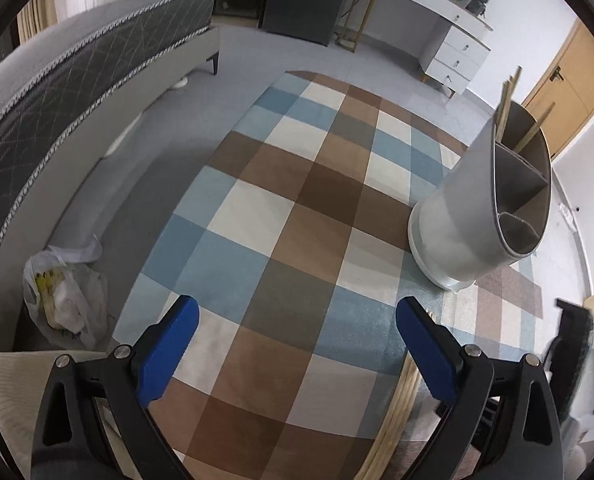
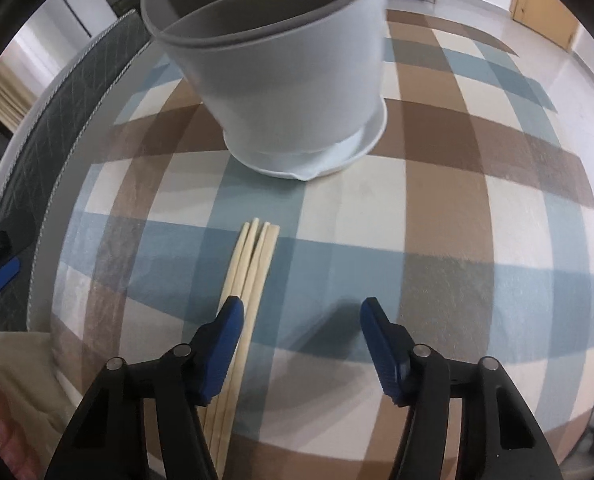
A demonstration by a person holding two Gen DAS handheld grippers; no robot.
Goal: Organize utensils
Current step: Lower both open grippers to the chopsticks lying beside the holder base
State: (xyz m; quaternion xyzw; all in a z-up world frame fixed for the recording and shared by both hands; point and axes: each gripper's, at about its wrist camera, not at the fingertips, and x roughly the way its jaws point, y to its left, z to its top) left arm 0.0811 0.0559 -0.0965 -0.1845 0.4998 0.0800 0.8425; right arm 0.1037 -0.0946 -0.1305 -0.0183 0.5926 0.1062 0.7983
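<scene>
right wrist view first: a bundle of wooden chopsticks [image 2: 249,280] lies flat on the checked rug [image 2: 437,208], long axis running from the bottom of the frame up toward the centre, blunt ends pointing at the white utensil holder [image 2: 289,92] that stands upright just beyond them, a strip of rug between the two. the right gripper [image 2: 301,312] hangs over them, fingers apart and clamped on nothing; the left-hand finger [image 2: 221,344] overlaps the bundle in the picture, and whether it touches i cannot tell. only this view shows the free ends of the sticks. over to the left wrist view: the left gripper [image 1: 297,312] has its fingers wide apart with only rug [image 1: 289,208] between them, and the chopsticks [image 1: 397,412] show as a pale strip at lower right, beside the right-hand finger. this view alone looks into the holder [image 1: 485,208] at right, showing its inner dividers and a few sticks [image 1: 509,100] standing in the far compartment, plus a plastic bag [image 1: 65,304] at lower left.
</scene>
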